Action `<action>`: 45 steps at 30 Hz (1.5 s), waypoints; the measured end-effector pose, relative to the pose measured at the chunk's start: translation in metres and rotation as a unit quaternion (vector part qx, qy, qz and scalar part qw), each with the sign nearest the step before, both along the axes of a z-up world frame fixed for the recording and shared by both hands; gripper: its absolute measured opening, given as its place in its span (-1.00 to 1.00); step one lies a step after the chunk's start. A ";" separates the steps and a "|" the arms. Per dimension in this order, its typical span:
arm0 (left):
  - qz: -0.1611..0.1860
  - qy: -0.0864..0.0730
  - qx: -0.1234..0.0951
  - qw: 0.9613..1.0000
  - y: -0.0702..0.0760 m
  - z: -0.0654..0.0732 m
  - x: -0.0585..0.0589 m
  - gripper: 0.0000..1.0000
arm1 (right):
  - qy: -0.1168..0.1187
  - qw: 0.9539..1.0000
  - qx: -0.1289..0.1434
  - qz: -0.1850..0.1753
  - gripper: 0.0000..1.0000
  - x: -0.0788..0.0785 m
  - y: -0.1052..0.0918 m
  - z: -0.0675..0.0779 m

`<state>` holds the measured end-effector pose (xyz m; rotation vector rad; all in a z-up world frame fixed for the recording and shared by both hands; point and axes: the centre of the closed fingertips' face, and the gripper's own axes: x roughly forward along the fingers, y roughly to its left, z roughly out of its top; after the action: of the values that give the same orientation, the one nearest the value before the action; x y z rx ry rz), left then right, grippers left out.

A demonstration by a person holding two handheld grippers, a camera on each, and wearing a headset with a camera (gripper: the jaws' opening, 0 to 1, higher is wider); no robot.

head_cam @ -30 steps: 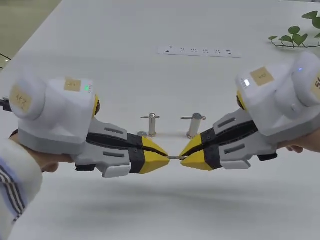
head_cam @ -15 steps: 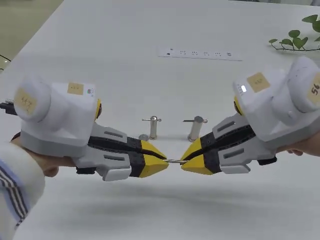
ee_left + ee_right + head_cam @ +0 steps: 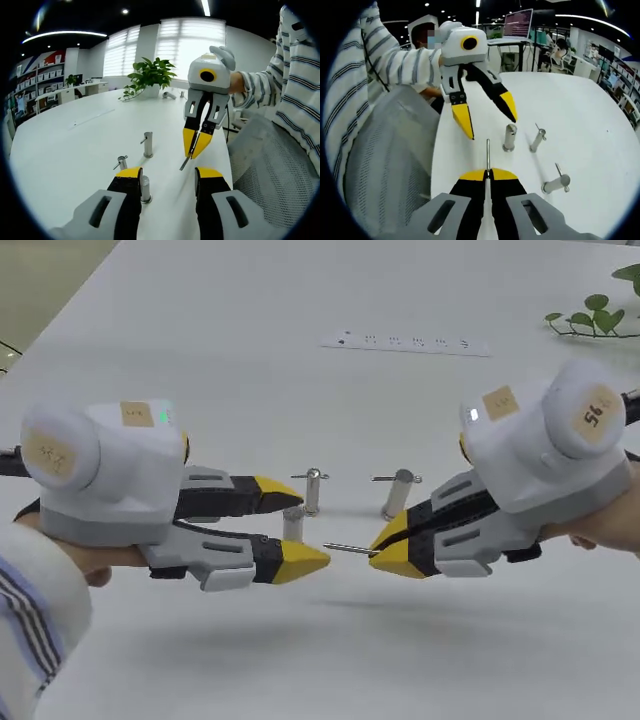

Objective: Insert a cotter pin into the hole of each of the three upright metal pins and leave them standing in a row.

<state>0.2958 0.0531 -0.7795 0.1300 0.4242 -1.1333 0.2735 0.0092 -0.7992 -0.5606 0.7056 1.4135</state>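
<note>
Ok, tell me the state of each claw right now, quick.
Left claw: open, gripping nothing.
Right claw: closed on the cotter pin.

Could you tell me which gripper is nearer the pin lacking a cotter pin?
Left. The left gripper straddles the bare pin with open jaws; the right gripper sits apart.
</note>
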 end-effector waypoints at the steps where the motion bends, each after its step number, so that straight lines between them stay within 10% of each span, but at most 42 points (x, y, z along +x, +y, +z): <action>1: 0.007 -0.004 0.005 1.000 0.003 -0.003 0.003 -0.14 | -0.002 1.000 -0.003 -0.005 -0.91 0.003 0.000 -0.002; 16: 0.022 0.017 0.046 0.999 0.008 -0.049 0.019 -0.24 | -0.012 1.000 -0.021 -0.018 -0.91 0.026 0.006 -0.012; 45: 0.054 0.026 0.029 0.998 0.004 -0.060 0.033 -0.73 | -0.009 0.999 -0.034 -0.010 -0.91 0.040 0.017 -0.018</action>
<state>0.3292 0.0573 -0.8397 0.1274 0.5045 -1.0203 0.3133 0.0265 -0.8169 -0.6174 0.7436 1.3690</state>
